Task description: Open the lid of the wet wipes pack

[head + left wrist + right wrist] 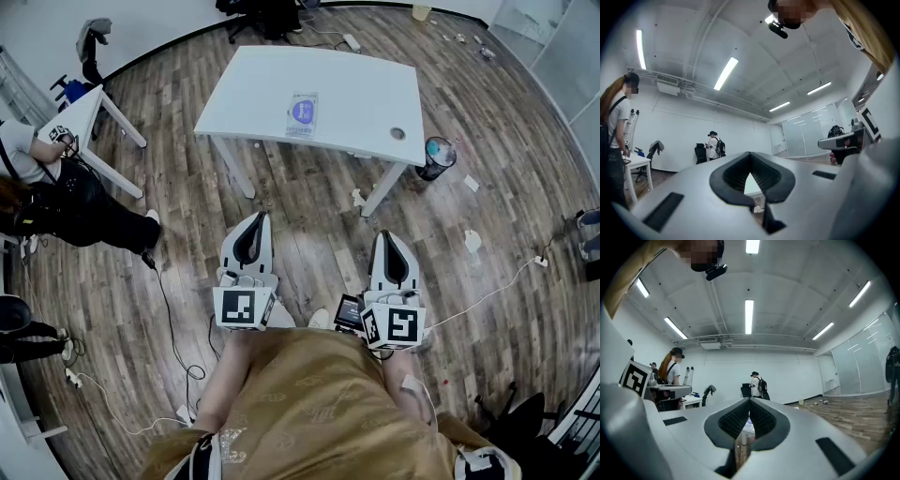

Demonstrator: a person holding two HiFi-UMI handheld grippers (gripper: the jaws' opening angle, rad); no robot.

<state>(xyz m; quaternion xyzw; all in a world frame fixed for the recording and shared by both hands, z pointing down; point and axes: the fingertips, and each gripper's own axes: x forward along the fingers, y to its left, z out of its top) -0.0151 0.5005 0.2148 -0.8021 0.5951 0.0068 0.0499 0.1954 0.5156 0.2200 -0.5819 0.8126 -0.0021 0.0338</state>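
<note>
1. Wood-plank floor, white walls and ceiling strip lights; a white table (352,94) stands ahead of the person, and cables trail over the floor.
2. Wet wipes pack (303,113) lies flat near the table's middle, closer to its near edge, with nothing else touching it.
3. Pack's long axis runs near-to-far from the person, tilted only slightly; the purple round lid (302,111) faces up at the pack's centre.
4. Lid is too small to tell whether it is shut or lifted; the print is unreadable.
5. Left gripper (255,225) is clenched with its jaw tips meeting and nothing between them; it hangs over the floor, well short of the table.
6. Right gripper (388,242) is also clenched and empty, beside the left one and well apart from the pack.
7. Both gripper views point level into the room; only a sliver of the table shows through the jaw gaps.
8. Seated person (56,192) at the left is cut off by the frame edge; a waste bin (436,157) stands by the table's right leg.
</note>
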